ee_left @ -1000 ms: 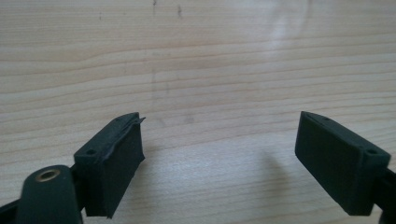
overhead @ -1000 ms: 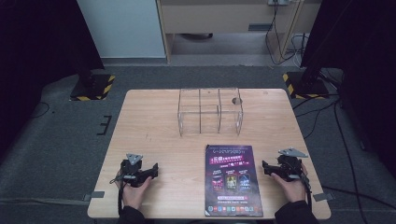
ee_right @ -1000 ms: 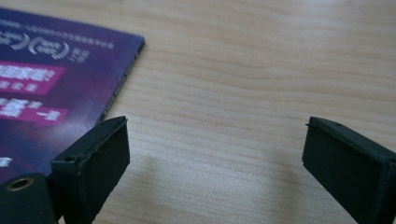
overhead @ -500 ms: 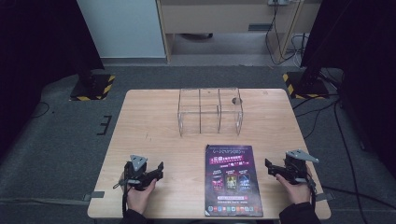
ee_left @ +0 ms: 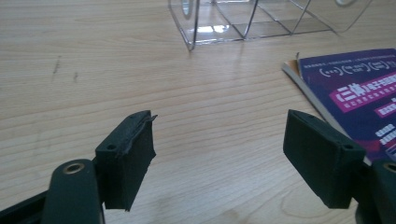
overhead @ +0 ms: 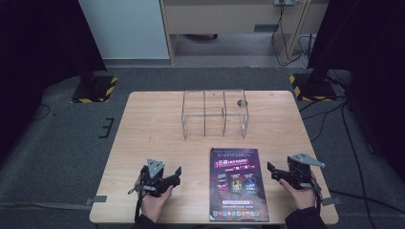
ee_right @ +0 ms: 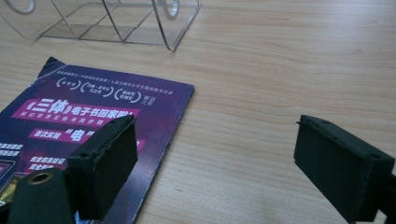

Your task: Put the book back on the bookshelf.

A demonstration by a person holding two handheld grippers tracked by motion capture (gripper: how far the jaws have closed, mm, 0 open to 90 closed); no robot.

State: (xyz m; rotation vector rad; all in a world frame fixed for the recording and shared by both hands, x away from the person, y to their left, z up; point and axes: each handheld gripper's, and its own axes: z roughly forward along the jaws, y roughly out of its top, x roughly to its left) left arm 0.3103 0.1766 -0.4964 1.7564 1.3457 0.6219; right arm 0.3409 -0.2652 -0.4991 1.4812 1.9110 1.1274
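Both hand-held grippers, left (overhead: 177, 172) and right (overhead: 271, 168), gaped empty beside the thin, floppy booklet (overhead: 237, 183), best pinched at an edge.

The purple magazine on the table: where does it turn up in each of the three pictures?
High view: purple magazine lies flat near the table's front edge, between the two hands.
Left gripper view: at the right edge.
Right gripper view: at the left.
Shared landmark: the clear acrylic rack beyond it.
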